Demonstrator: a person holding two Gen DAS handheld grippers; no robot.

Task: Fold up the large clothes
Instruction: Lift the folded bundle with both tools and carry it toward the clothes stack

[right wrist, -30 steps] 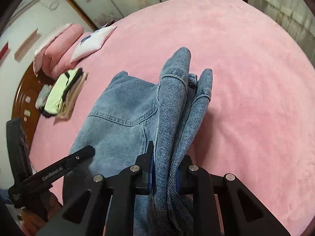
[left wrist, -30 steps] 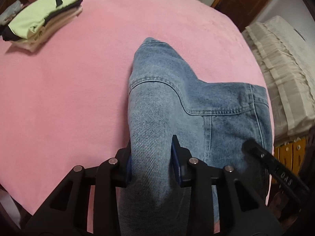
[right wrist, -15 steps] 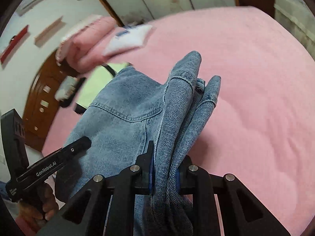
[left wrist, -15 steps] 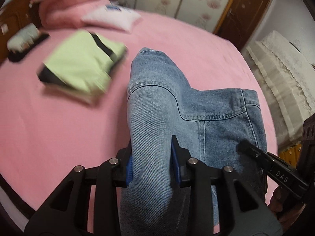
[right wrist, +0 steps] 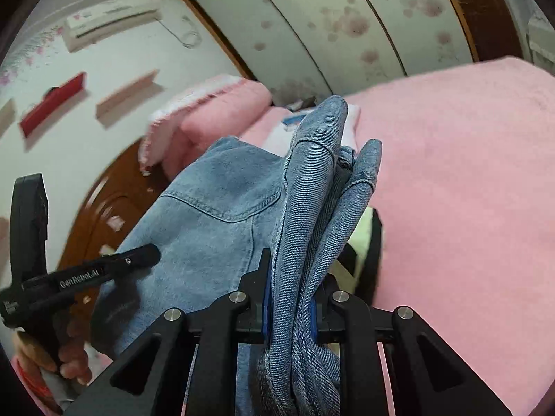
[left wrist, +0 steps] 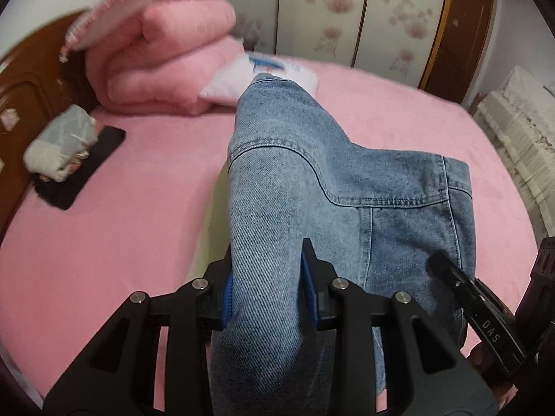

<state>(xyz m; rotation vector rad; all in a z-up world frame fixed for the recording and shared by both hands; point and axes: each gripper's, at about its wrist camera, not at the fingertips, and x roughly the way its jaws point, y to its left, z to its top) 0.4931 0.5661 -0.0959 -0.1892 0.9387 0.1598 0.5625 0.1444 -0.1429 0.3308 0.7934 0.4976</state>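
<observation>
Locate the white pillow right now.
In the left wrist view the white pillow lies at the far end of the pink bed, just right of the folded pink quilt, partly hidden behind the held denim garment.

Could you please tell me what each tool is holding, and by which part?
Both grip the folded light-blue denim garment: left tool on one thick folded edge, right tool on the bunched layers of the other.

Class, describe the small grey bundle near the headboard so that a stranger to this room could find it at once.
Start at the pink bed and go to its far left corner, by the brown wooden headboard. There, in front of the folded pink quilt, the grey-and-cream bundle lies on a flat black item. It is the only grey thing among the pink bedding.
</observation>
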